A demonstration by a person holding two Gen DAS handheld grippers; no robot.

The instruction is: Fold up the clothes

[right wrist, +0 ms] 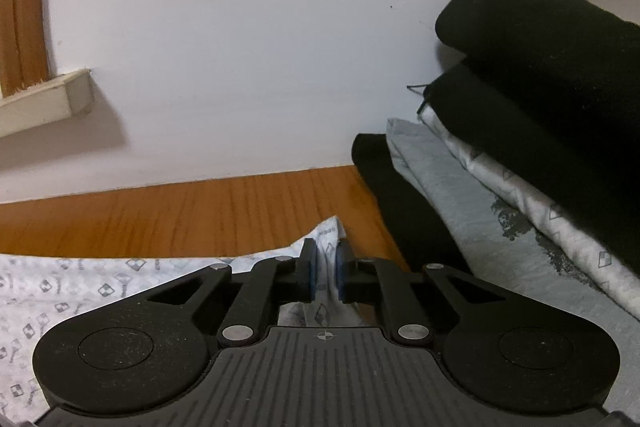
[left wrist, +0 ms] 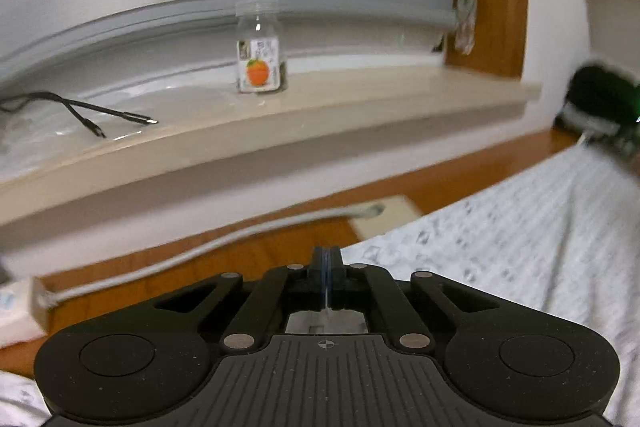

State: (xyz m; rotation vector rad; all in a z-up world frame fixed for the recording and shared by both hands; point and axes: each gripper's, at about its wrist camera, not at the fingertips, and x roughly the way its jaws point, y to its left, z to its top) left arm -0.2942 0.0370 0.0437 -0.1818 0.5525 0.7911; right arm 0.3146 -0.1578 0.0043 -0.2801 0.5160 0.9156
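A white garment with a small grey diamond print (left wrist: 520,239) lies on the wooden table, to the right in the left wrist view. My left gripper (left wrist: 327,267) is shut; a thin pale edge shows between its pads. My right gripper (right wrist: 326,269) is shut on a corner of the same printed garment (right wrist: 80,291), which spreads to the left, the corner (right wrist: 330,227) sticking up past the pads. The other gripper shows blurred at the far right of the left wrist view (left wrist: 600,107).
A stack of folded clothes (right wrist: 520,147), black, grey and printed white, stands right of my right gripper against the white wall. A window sill (left wrist: 280,131) holds a small bottle (left wrist: 260,51) and black cables (left wrist: 80,111). A grey cable (left wrist: 200,247) runs across the wooden table (right wrist: 180,219).
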